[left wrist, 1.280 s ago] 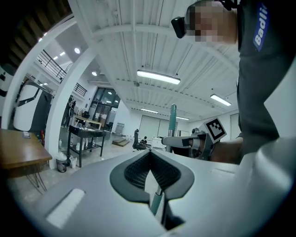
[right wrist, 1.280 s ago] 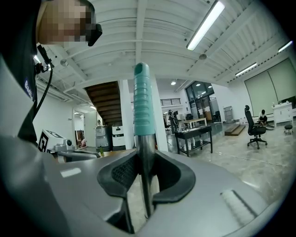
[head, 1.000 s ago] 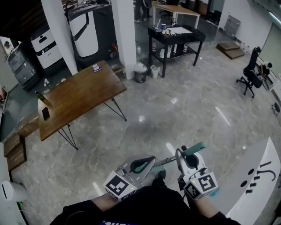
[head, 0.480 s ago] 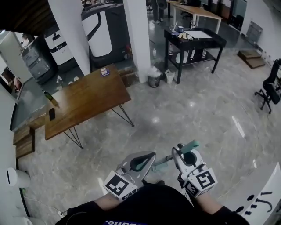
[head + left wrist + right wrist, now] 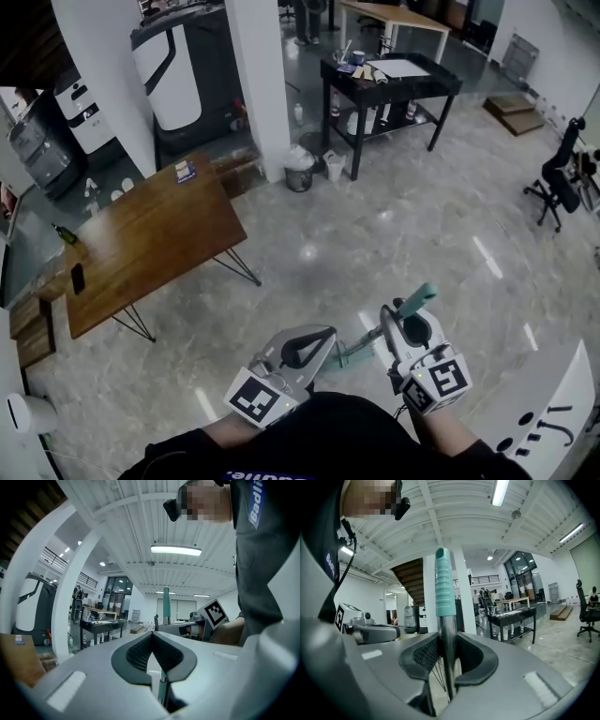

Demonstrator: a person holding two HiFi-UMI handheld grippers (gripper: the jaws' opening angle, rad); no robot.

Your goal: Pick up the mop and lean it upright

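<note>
Head view: I hold the mop (image 5: 349,354) clear of the grey floor (image 5: 375,234), its shaft running roughly level between the left hand-held gripper (image 5: 314,345) and the right hand-held gripper (image 5: 398,323), the teal grip (image 5: 417,300) poking out past the right one. The mop head is out of sight below my body. Over the last second the wooden table (image 5: 141,239), the black table (image 5: 389,80) and the curved white counter (image 5: 553,412) have slid across the frame while the two grippers keep the same arrangement, so I judge the mop is picked up and is now being carried to a leaning spot. Left gripper view: the jaw tips meet above, and the greenish shaft (image 5: 162,688) sits caged just behind them, clenched rather than loose. Right gripper view: the dark pads (image 5: 424,656) press on the metal shaft (image 5: 449,667) just under the teal grip, a firm hold. What remains, I reckon, is to find a wall or the white pillar (image 5: 262,84), tip the shaft upright and rest it there.
</note>
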